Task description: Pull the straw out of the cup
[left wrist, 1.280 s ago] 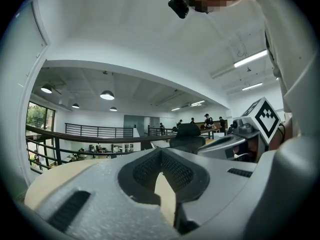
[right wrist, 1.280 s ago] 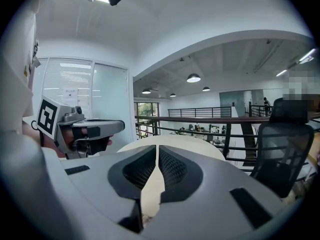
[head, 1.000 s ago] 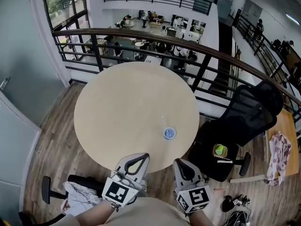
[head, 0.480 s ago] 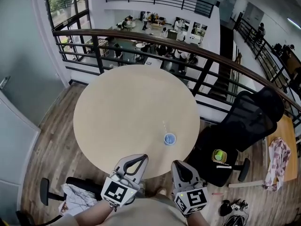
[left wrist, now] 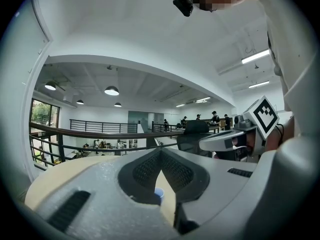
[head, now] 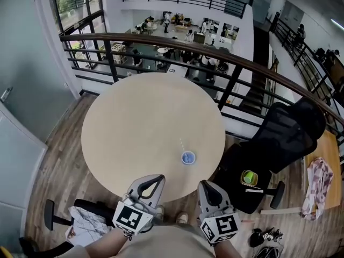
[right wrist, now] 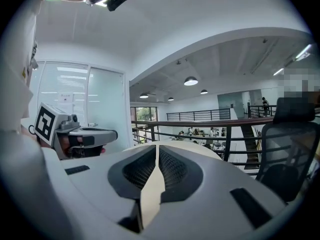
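Observation:
A small blue cup (head: pixel 188 157) stands on the round beige table (head: pixel 140 122), near its front right edge. A thin clear straw (head: pixel 182 144) sticks up out of the cup. My left gripper (head: pixel 160 178) hovers at the table's near edge, left of the cup, shut and holding nothing. My right gripper (head: pixel 203 184) is just off the edge, below and right of the cup, also shut and holding nothing. In the left gripper view the cup (left wrist: pixel 159 194) shows through the gap under the closed tips of the left gripper (left wrist: pixel 160 151). The right gripper view shows the right gripper (right wrist: pixel 156 146) closed over the tabletop.
A black railing (head: pixel 215 50) curves behind the table, with a drop to a lower floor beyond it. A black office chair (head: pixel 285 133) stands to the right, with a green item (head: pixel 249 177) on the seat beside it. Another chair (head: pixel 80 214) with cloth on it sits at lower left.
Both grippers have drifted slightly sideways along the table's near edge, still shut. The cup and straw stay where they were on the table.

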Available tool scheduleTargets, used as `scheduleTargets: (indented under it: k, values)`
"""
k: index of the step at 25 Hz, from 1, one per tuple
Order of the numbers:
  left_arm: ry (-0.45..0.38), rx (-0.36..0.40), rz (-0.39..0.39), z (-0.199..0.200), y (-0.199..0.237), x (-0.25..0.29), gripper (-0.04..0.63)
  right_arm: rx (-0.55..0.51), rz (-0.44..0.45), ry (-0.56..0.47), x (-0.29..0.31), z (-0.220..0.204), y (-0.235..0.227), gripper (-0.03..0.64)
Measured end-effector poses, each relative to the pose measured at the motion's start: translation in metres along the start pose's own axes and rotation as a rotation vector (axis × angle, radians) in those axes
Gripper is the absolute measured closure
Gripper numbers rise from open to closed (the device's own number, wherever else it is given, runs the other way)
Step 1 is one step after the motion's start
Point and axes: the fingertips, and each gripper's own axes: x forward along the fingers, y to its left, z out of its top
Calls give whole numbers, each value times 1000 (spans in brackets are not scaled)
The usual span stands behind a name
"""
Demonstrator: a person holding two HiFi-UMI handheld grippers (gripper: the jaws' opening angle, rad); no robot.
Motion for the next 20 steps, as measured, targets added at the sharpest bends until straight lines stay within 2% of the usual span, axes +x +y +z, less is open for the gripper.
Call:
scheduleTargets:
  k: [8, 9, 11, 15, 17, 20]
  values:
    - [9, -1, 57, 0, 0, 8, 581, -49, 57, 15, 12, -1, -13, 584]
    - [12, 3, 65, 0, 2, 9, 581, -57, 68, 20, 15, -2, -13, 575]
    - [15, 19, 80, 1, 7, 10, 581, -77, 93, 30, 23, -2, -13, 511]
    - [11, 29, 106, 7, 14, 12, 581, -114, 107, 28, 37, 2, -20, 508]
    - [2, 57, 116, 6, 20, 15, 581, -128, 116, 29, 47, 3, -22, 505]
    - [18, 27, 140, 5, 27, 22, 581, -147, 126, 46, 65, 0, -27, 497]
